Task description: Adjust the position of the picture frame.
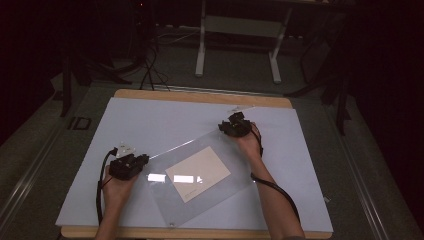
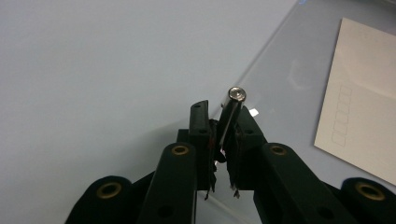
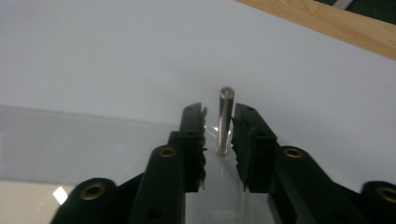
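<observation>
A clear plastic sheet (image 1: 220, 195) lies askew on the white mat (image 1: 160, 120), covering a beige card (image 1: 197, 172). Short metal pins stand at the sheet's corners. My left gripper (image 1: 143, 159) is at the sheet's left corner. In the left gripper view its jaws (image 2: 219, 114) are closed on a tilted pin (image 2: 233, 105), with the card (image 2: 359, 93) to the right. My right gripper (image 1: 226, 126) is at the far corner. In the right gripper view it (image 3: 217, 112) stands open around an upright pin (image 3: 225, 116), which is close to one jaw with a gap to the other.
The mat covers a wooden table whose edge (image 1: 200, 96) shows at the back. Another small pin (image 1: 171, 225) marks the sheet's near corner. Beyond the table are a dark floor, cables and a white desk frame (image 1: 240, 45).
</observation>
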A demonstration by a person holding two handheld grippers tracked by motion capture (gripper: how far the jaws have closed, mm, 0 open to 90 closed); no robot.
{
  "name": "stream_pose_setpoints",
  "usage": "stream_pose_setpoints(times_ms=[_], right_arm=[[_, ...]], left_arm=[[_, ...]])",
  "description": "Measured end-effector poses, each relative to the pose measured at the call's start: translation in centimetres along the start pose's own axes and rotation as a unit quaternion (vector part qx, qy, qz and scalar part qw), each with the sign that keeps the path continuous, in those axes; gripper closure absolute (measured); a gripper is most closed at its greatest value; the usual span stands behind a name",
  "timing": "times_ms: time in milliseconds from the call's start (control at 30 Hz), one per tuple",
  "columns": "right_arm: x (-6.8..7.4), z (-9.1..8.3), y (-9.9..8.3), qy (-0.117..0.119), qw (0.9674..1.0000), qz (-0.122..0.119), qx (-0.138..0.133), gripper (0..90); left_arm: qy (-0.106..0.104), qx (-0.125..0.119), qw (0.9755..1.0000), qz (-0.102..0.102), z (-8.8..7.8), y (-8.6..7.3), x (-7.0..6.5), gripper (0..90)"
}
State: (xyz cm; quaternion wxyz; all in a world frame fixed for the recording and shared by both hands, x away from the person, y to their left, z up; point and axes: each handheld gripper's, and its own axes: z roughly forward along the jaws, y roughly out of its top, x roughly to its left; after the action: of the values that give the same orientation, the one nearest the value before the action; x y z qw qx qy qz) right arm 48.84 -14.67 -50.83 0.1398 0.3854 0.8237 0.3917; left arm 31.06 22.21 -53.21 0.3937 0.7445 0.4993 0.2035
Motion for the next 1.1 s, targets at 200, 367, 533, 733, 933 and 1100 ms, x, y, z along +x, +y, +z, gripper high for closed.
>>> stream_pose_setpoints(times_ms=[200,367,533,733,933,1100], right_arm=[[0.3,1.2,0.2,-0.022,0.9997,-0.011,0.007,82.3],[0.1,1.6,0.1,-0.021,0.9997,-0.004,0.006,83.5],[0.1,1.9,0.2,-0.021,0.9997,-0.007,0.015,83.8],[-0.3,2.1,0.0,-0.006,0.9997,0.019,0.014,84.0],[-0.7,1.9,0.0,0.008,0.9982,0.059,0.009,82.4],[-1.2,0.8,-0.2,0.016,0.9963,0.084,0.008,81.3]], left_arm=[[0.003,0.002,1.0,0.001,0.2,0.0,-0.1,78.6],[0.007,0.011,0.9999,0.004,0.7,-0.1,0.0,80.1],[0.006,0.012,0.9999,-0.004,0.9,-0.2,-0.1,81.4],[0.002,0.01,0.9999,-0.011,0.9,-0.2,0.0,82.7],[-0.036,0.016,0.9984,-0.04,0.9,0.0,0.9,81.6],[-0.048,0.016,0.9981,-0.036,0.9,0.9,0.8,81.3]])
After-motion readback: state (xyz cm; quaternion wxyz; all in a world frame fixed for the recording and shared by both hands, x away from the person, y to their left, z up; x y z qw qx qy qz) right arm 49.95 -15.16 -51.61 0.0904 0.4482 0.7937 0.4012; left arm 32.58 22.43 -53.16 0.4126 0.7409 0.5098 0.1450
